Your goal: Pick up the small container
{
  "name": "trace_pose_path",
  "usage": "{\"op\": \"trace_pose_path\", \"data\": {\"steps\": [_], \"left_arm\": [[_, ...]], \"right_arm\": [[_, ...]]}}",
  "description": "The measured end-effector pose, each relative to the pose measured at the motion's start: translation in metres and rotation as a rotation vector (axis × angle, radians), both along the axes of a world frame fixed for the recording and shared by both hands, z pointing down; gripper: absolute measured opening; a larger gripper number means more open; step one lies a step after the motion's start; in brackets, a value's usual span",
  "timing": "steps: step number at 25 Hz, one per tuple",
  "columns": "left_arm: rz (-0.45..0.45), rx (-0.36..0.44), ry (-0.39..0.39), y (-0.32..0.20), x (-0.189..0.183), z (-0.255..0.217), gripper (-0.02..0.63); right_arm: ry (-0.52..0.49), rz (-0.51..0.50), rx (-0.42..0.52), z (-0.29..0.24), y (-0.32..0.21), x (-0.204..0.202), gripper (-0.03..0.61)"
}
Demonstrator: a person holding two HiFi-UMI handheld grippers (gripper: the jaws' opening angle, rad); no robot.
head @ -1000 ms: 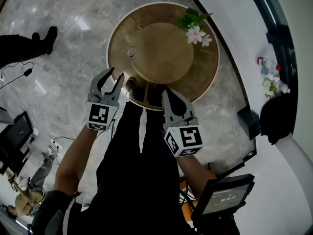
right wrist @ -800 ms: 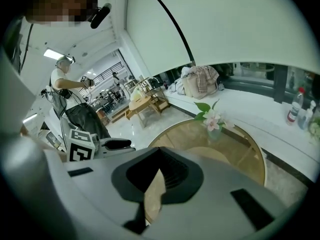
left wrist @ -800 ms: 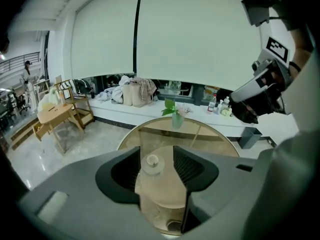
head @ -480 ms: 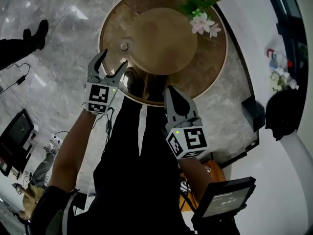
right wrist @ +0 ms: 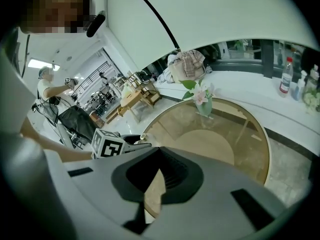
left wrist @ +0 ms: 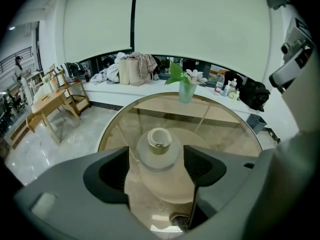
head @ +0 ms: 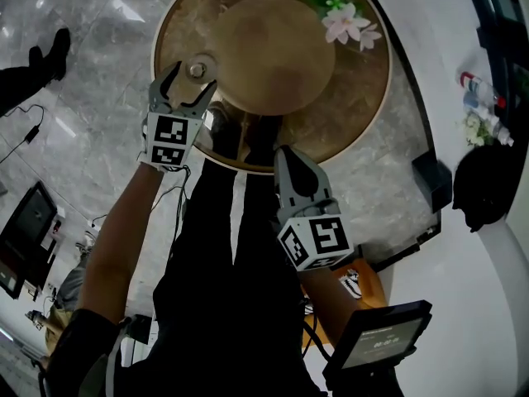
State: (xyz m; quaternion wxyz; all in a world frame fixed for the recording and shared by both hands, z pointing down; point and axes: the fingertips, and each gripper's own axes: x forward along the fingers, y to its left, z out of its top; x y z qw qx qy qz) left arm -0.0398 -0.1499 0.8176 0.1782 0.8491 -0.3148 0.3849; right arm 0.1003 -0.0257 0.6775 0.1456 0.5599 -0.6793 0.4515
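The small container (head: 197, 69), a pale squat jar with a narrow open neck (left wrist: 159, 146), stands near the left rim of the round glass table (head: 364, 98). My left gripper (head: 193, 77) reaches over that rim. Its jaws are opening, and the jar stands between the dark pads (left wrist: 112, 171) with a gap on each side. In the left gripper view the gripper (left wrist: 156, 154) frames the jar from both sides. My right gripper (head: 296, 165) hangs shut by the table's near edge, its tips (right wrist: 159, 149) meeting with nothing between them.
A vase of pink flowers (head: 345, 21) stands at the table's far right side. A white ledge with bottles (head: 483, 98) and a black bag (head: 483, 184) curves along the right. A person's shoes (head: 45, 52) are on the marble floor at left, and wooden furniture (left wrist: 50, 101) lies further off.
My left gripper has moved forward over the table rim to the jar, and its jaws have spread much wider. The right gripper has barely shifted.
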Motion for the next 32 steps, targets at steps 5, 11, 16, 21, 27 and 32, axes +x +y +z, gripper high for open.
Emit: {"op": "trace_pose_path", "data": {"steps": [5,11,16,21,27,32], "left_arm": [[0.012,-0.024,-0.015,-0.004,0.010,0.016,0.328],[0.004,-0.040,-0.027,-0.011,0.016,0.031,0.328],[0.000,-0.027,-0.045,-0.017,0.023,0.039,0.328],[0.002,-0.023,-0.062,-0.018,0.023,0.043,0.328],[0.004,-0.041,-0.083,-0.017,0.023,0.046,0.330],[-0.003,-0.063,-0.094,-0.018,0.021,0.046,0.330]], "right_arm": [[-0.007,0.026,-0.033,0.010,0.010,0.006,0.006],[-0.020,0.041,-0.061,0.021,0.019,0.006,0.005],[-0.029,0.056,-0.075,0.027,0.023,0.008,0.005],[-0.029,0.060,-0.078,0.028,0.025,0.012,0.005],[-0.028,0.062,-0.074,0.025,0.025,0.015,0.006],[-0.032,0.072,-0.065,0.020,0.023,0.015,0.005]]}}
